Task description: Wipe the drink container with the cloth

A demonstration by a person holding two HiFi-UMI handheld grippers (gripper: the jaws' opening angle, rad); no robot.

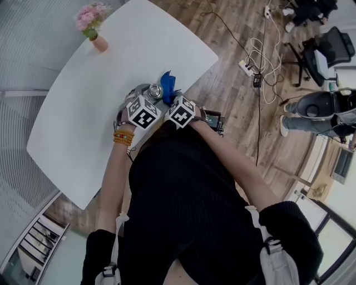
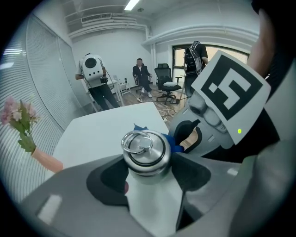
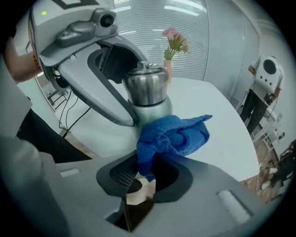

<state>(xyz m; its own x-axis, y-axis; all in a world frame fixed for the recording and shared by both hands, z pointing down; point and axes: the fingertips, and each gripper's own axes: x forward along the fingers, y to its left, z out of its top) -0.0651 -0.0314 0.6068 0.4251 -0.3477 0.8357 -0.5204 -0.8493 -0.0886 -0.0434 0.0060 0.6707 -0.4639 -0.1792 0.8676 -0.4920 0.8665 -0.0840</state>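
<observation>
The bottle (image 2: 145, 150) is clamped in your left gripper (image 2: 150, 181) for steadiness while your right gripper (image 3: 148, 178) pinches the cloth (image 3: 173, 136) against it.

One flask (image 1: 155, 90), one cloth (image 1: 168, 82), one vase (image 1: 100, 43), two hand-held grippers (image 2: 149, 173) (image 3: 141, 173).

A white table (image 1: 83, 111) on wood floor (image 1: 233, 94) — office chair (image 2: 166, 83), ribbed wall (image 2: 41, 69), ceiling striplight (image 2: 132, 4).

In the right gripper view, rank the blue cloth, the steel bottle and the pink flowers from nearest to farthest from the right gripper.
1. blue cloth: pinched in the jaws, right in front.
2. steel bottle: just behind the cloth, slightly left.
3. pink flowers: at the far side of the table, beyond the bottle.
</observation>
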